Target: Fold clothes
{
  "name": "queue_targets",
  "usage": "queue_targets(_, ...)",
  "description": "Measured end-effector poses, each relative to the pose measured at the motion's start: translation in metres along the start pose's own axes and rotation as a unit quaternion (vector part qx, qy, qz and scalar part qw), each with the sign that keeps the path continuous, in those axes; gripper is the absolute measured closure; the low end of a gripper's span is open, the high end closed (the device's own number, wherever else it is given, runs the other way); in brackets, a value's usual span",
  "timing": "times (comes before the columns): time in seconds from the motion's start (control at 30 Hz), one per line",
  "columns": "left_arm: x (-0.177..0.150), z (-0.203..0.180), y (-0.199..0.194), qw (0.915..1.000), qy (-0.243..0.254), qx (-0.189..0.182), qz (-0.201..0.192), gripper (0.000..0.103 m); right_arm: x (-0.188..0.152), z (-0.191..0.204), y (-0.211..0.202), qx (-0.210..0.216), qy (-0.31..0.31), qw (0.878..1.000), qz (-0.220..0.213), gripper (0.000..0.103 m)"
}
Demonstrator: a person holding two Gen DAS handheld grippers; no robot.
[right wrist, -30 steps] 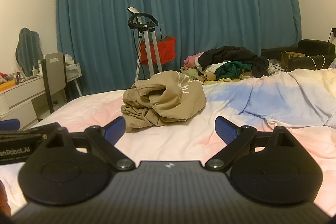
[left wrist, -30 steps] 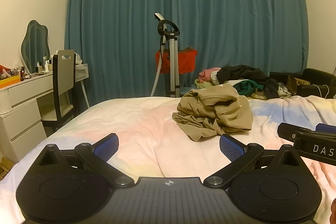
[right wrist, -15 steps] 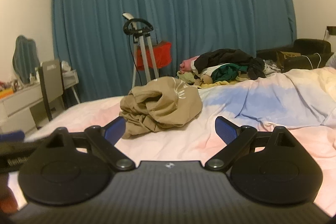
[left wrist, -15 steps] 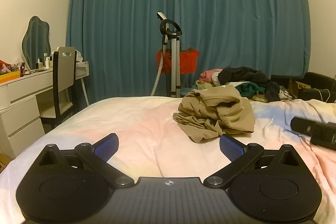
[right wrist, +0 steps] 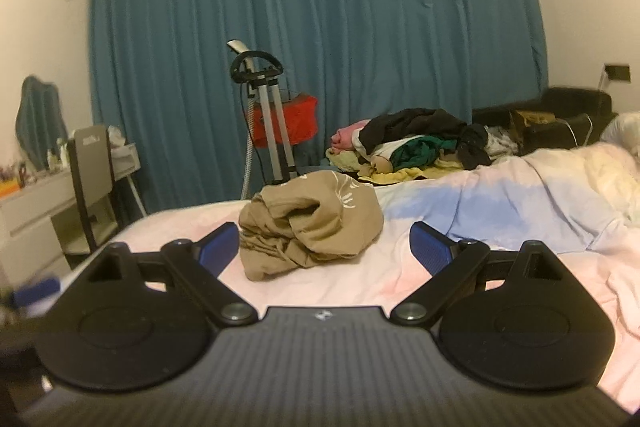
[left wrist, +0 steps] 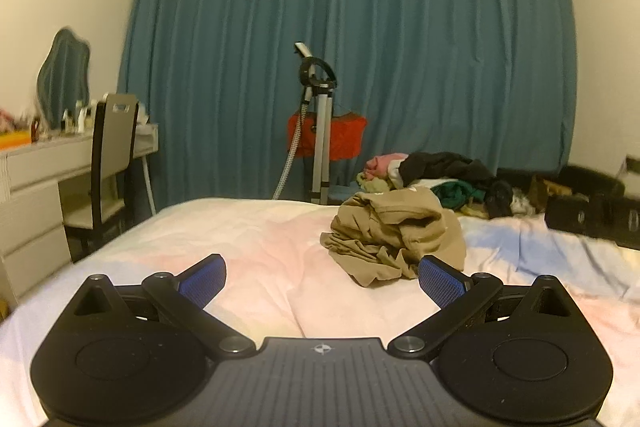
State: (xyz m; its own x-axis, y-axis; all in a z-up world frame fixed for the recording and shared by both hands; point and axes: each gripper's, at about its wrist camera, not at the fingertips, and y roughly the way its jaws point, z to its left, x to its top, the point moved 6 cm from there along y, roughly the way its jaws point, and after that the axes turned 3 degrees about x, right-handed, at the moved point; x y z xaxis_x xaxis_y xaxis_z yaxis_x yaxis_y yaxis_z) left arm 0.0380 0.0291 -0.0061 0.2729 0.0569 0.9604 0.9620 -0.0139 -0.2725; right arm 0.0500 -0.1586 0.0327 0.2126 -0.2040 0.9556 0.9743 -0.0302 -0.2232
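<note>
Left gripper [left wrist: 322,277] and right gripper [right wrist: 324,245]: jaws spread wide, empty, hovering over bed [left wrist: 256,239]. Tan garment [right wrist: 310,223] crumpled mid-bed, ahead of both. Risk: pinching several bunched layers or duvet beneath, dragging whole heap instead of spreading. Clothes pile [right wrist: 416,143] far right, untouched.

Teal curtains [left wrist: 360,47] behind bed [left wrist: 260,235]; white dresser [left wrist: 36,183] left.
</note>
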Motion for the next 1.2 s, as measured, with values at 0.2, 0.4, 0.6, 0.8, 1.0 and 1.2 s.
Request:
queue_targets(0.2,0.017,-0.008,0.004,0.9998,-0.002,0.020,0.003,0.000,0.037,0.001,-0.004,-0.023,0.012,0.999,-0.019,0.010)
queue_targets(0.4,0.006,-0.050,0.039,0.9958,0.090,-0.001,0.017,0.000,0.047,-0.011,-0.016,-0.038,-0.003,0.999,-0.026,0.009)
queue_targets(0.6,-0.030,-0.067,0.108,0.9884,0.120,-0.020,0.091,0.000,0.000,-0.038,-0.027,-0.031,0.045,0.998,-0.016,0.009)
queue_targets(0.8,-0.019,-0.068,0.188,0.9915,0.102,0.004,0.081,0.000,-0.047,-0.047,0.019,-0.032,0.013,0.999,0.033,0.009)
queue_targets(1.0,0.010,-0.096,0.281,0.9883,0.143,-0.005,0.053,0.003,-0.064,-0.053,0.069,-0.025,0.001,0.999,0.027,0.010)
queue_targets(1.2,0.030,-0.124,0.330,0.9817,0.174,-0.052,0.058,0.067,-0.089,-0.067,0.107,-0.014,0.008,0.999,0.051,0.010)
